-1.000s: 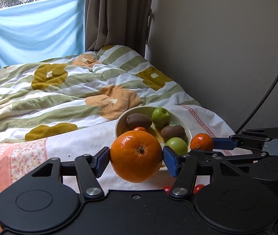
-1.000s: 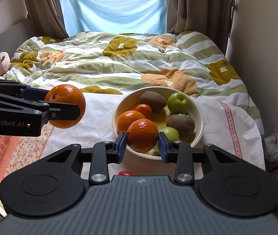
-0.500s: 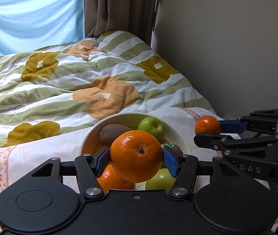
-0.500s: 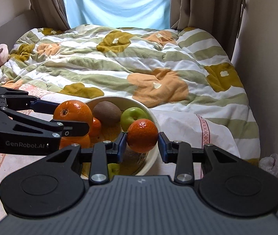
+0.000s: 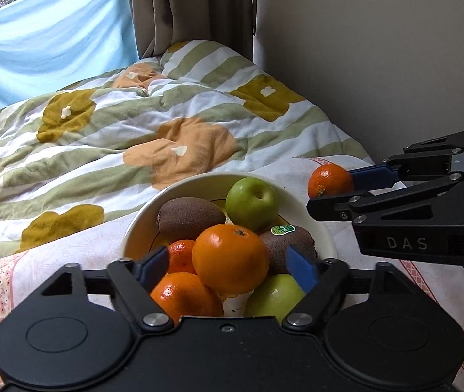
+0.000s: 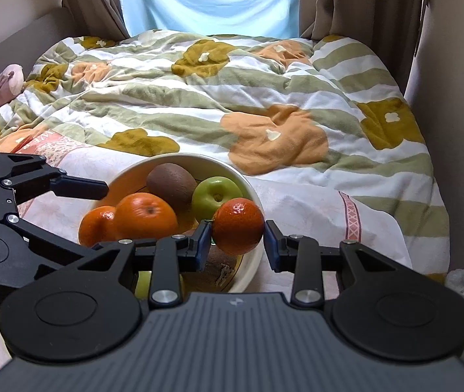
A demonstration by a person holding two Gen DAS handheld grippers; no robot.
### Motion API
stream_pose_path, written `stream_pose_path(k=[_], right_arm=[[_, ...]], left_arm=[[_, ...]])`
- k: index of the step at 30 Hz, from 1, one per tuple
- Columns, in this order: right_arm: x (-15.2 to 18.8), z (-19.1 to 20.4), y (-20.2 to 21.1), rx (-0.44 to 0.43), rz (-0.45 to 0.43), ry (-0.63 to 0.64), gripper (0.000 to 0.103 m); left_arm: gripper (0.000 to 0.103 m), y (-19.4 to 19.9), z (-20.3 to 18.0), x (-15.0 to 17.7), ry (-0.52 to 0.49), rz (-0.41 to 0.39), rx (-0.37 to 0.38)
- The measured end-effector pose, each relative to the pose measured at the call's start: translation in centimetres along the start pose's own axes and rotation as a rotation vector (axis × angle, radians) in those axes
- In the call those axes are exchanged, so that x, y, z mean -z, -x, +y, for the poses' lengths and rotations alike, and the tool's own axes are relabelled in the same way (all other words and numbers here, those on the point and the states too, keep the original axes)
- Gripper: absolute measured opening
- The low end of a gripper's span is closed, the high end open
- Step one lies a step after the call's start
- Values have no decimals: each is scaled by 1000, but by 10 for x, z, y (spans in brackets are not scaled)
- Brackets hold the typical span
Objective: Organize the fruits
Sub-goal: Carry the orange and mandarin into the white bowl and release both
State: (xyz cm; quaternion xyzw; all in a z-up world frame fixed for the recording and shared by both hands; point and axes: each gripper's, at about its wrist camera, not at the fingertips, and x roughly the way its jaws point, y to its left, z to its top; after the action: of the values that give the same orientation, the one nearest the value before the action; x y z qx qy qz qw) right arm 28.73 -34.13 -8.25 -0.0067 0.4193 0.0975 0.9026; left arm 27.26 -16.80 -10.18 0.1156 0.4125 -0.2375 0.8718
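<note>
The left gripper is hanging spread wide around the big round orange resting atop the cream ceramic bowl on the bed. The right gripper is pinching a small glossy tangerine over the rim. Both look firm and slick, best squeezed across the middle. Fruit underneath is hidden.

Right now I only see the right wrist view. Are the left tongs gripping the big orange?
Observer: No. The left tongs are open, with a gap beside each blue pad; the big orange rests on the pile in the bowl.
Operator: Is my mandarin over the bowl?
Observer: In the left wrist view the mandarin, held in the right tongs, shows past the right rim, with bedsheet behind it.
Operator: What's beneath my tongs?
Observer: A kiwi with a green sticker, beside the near green apple.
</note>
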Motion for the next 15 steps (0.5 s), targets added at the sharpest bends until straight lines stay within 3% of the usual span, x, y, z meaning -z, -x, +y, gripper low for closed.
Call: stream_pose_path(k=[15], right_arm=[[-12,28,-10,-45,-12,10,50]], left_arm=[[94,42,27,18,96,-9,-35]])
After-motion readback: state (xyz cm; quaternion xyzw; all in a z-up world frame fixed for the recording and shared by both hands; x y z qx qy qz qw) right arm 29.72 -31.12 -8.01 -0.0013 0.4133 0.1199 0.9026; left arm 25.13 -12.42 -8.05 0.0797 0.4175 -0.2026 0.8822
